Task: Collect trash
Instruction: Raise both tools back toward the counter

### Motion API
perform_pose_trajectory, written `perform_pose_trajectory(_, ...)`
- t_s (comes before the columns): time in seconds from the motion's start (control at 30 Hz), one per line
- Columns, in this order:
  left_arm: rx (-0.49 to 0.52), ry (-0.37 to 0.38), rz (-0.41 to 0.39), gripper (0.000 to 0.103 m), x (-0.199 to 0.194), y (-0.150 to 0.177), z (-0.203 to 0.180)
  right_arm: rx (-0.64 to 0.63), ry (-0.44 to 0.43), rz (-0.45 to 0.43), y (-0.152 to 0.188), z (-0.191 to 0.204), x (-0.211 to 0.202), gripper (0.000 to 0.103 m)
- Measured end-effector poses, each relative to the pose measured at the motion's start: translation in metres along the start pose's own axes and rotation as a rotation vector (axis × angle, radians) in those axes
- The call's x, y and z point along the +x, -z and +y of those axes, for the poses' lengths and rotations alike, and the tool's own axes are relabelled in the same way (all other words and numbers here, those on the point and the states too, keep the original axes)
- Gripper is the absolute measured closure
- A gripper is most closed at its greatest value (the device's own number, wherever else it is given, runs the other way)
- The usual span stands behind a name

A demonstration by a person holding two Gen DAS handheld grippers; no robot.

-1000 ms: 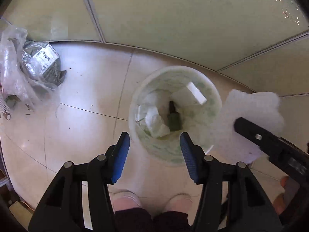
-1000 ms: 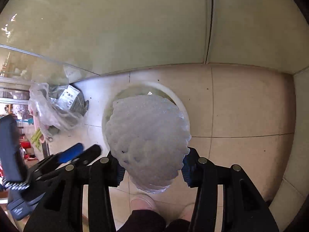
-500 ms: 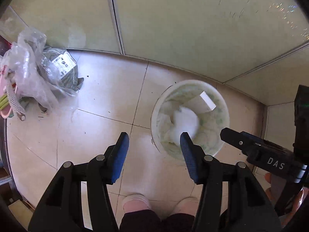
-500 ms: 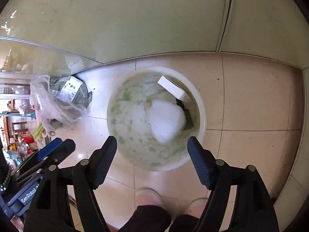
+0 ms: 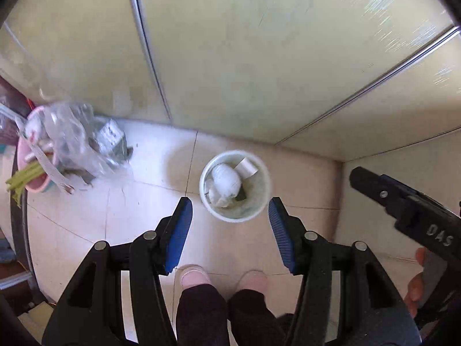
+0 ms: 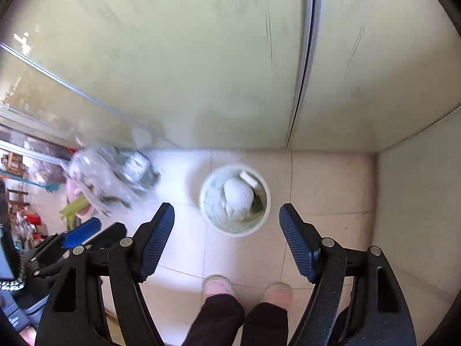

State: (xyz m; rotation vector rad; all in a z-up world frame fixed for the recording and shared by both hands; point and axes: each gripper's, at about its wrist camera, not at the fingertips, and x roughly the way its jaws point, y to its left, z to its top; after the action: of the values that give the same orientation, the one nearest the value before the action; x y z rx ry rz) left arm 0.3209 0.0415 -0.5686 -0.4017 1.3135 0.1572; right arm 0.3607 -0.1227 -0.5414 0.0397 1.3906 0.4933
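Note:
A round pale green trash bin [image 5: 260, 201] stands on the tiled floor by the wall, also in the right wrist view [image 6: 211, 201]. Inside it lie a white foam wad [image 5: 224, 180] [image 6: 239, 197], a small white box [image 5: 247, 167] [image 6: 249, 178] and crumpled paper. My left gripper [image 5: 230, 217] is open and empty, high above the bin. My right gripper [image 6: 226, 225] is open and empty, also high above the bin. The right gripper's black body also shows in the left wrist view [image 5: 403, 210].
A clear plastic bag of clutter [image 5: 72, 144] [image 6: 106, 173] and a pink basin [image 5: 34, 184] lie on the floor at left. Yellow-green wall panels rise behind the bin. The person's feet [image 5: 196, 278] stand below the grippers.
My right gripper opened and dropped the white foam wad into the bin. Both grippers then rose well away from the bin, which now looks much smaller.

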Motion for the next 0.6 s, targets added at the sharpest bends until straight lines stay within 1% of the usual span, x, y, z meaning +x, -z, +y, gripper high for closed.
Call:
perform_pose_trajectory(0.07, 0.019, 0.01, -0.036, 0.049, -0.047, -0.01, -0.006, 0.003, 0.001, -0.055, -0.009, 0.009, -0.053, 0.031)
perform_pose_trajectory(0.23, 0.073, 0.021, -0.138, 0.049, -0.16, -0.034, -0.02, 0.005, 0.007, -0.19, -0.026, 0.036, -0.169, 0.031)
perform_pose_trajectory(0.33, 0.114, 0.015, -0.224, 0.049, -0.232, -0.05, -0.027, 0.015, -0.002, -0.277, -0.033, 0.049, -0.234, 0.031)
perform_pose_trajectory(0.43, 0.143, 0.017, -0.301, 0.049, -0.289, -0.058, -0.033, 0.017, -0.005, -0.357, -0.036, 0.062, -0.286, 0.031)
perform_pose_trajectory(0.47, 0.153, 0.02, -0.326, 0.047, -0.309, -0.061, -0.035, 0.015, -0.003, -0.381, -0.036, 0.067, -0.3, 0.031)
perform_pose_trajectory(0.53, 0.166, 0.035, -0.365, 0.044, -0.34, -0.066, -0.039, 0.01, 0.008, -0.423, -0.036, 0.082, -0.324, 0.031)
perform_pose_trajectory(0.6, 0.191, 0.049, -0.397, 0.044, -0.364, -0.071, -0.042, 0.005, 0.021, -0.464, -0.036, 0.095, -0.343, 0.031)
